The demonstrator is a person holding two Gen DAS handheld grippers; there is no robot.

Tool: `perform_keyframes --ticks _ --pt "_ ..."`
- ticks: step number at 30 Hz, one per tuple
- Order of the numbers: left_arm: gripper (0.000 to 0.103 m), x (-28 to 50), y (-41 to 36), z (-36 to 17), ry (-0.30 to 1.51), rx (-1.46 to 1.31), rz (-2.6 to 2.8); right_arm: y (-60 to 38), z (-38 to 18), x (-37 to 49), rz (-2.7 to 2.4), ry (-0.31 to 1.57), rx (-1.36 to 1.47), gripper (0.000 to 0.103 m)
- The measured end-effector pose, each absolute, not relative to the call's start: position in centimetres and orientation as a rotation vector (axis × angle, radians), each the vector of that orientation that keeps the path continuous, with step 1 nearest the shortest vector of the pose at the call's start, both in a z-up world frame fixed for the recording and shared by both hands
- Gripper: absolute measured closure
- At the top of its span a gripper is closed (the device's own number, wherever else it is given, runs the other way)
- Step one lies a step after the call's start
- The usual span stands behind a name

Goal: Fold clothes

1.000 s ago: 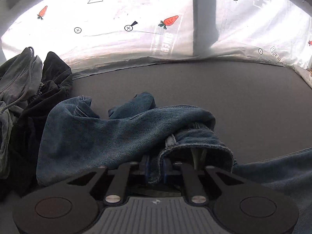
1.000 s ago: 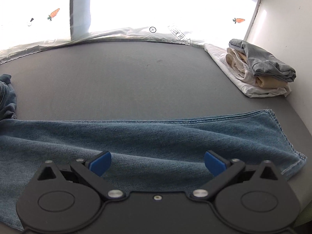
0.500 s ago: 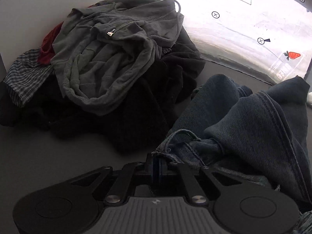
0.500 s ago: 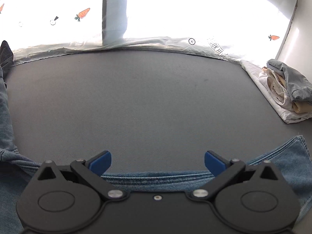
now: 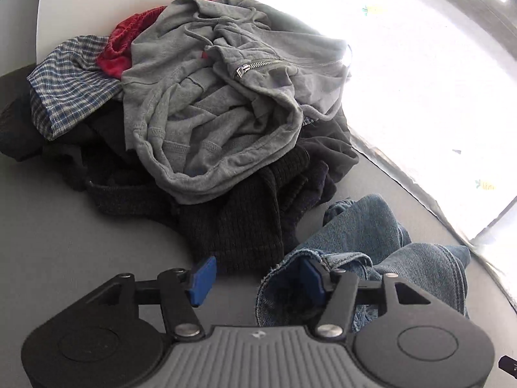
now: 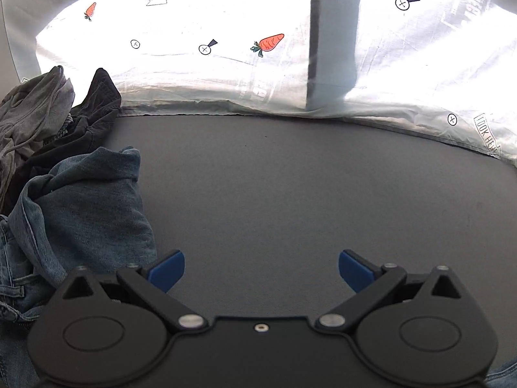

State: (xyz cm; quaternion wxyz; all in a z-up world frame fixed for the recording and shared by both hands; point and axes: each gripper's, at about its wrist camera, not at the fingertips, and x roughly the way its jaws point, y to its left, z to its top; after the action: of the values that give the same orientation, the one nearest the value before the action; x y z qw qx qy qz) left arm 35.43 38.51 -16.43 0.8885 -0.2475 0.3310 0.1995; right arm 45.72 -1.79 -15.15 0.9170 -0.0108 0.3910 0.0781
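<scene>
The blue jeans [image 5: 381,258] lie bunched on the grey table at the lower right of the left wrist view. My left gripper [image 5: 255,279] is open; its right blue pad sits inside a fold of the jeans' hem and its left pad is free over the table. In the right wrist view the jeans [image 6: 84,213] lie crumpled at the left. My right gripper [image 6: 261,270] is open and empty above the bare grey table [image 6: 307,194], to the right of the jeans.
A pile of unfolded clothes fills the far left corner: a grey zip hoodie [image 5: 226,103], a plaid shirt [image 5: 71,87], a red garment [image 5: 126,48] and black knitwear [image 5: 239,223]. A white printed sheet [image 6: 258,64] and a grey post [image 6: 336,32] back the table.
My left gripper has opened and let go of the jeans' hem, after swinging left toward the clothes pile. My right gripper has turned left and now faces the crumpled jeans instead of the spread leg.
</scene>
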Motion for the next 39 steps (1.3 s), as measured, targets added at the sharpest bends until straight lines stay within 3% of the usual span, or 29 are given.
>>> perform_keyframes --ticks 5,9,14,17,27,28,29,30,31,34,39 --pt "0.031 36.2 39.5 -14.5 0.623 -0.480 0.432 -4.6 -19.1 45.0 0.018 0.924 -0.046 0.000" --pt "0.028 37.8 39.4 -13.8 0.594 -0.468 0.361 -8.1 -21.1 43.5 -0.092 0.981 -0.009 0.000" --pt "0.027 41.9 35.2 -15.1 0.671 -0.231 0.213 -11.5 -22.5 41.6 -0.183 0.997 0.153 0.000" --pt "0.027 44.7 33.0 -16.6 0.730 -0.140 0.152 -10.7 -22.9 41.4 -0.184 0.967 0.100 0.000" --pt "0.027 50.7 35.0 -20.0 0.878 -0.327 0.078 -10.5 -23.3 40.1 -0.191 0.890 0.111 0.000" --pt "0.033 50.9 35.4 -20.4 0.889 -0.362 0.058 -10.5 -23.3 39.9 -0.193 0.882 0.111 0.000" --pt "0.051 50.9 35.7 -20.6 0.883 -0.389 0.016 -10.5 -23.3 39.8 -0.194 0.873 0.111 0.000" --pt "0.059 50.7 35.8 -20.7 0.875 -0.390 0.009 -10.5 -23.4 39.7 -0.195 0.866 0.111 0.000" --pt "0.081 50.6 35.7 -20.5 0.872 -0.367 0.021 -10.5 -23.4 39.7 -0.195 0.863 0.111 0.000" --pt "0.092 50.2 35.5 -18.8 0.834 -0.365 -0.015 -10.5 -23.4 39.7 -0.195 0.857 0.110 0.000" --pt "0.094 49.8 33.9 -13.1 0.655 -0.341 -0.033 -10.3 -23.4 39.3 -0.199 0.849 0.110 0.000"
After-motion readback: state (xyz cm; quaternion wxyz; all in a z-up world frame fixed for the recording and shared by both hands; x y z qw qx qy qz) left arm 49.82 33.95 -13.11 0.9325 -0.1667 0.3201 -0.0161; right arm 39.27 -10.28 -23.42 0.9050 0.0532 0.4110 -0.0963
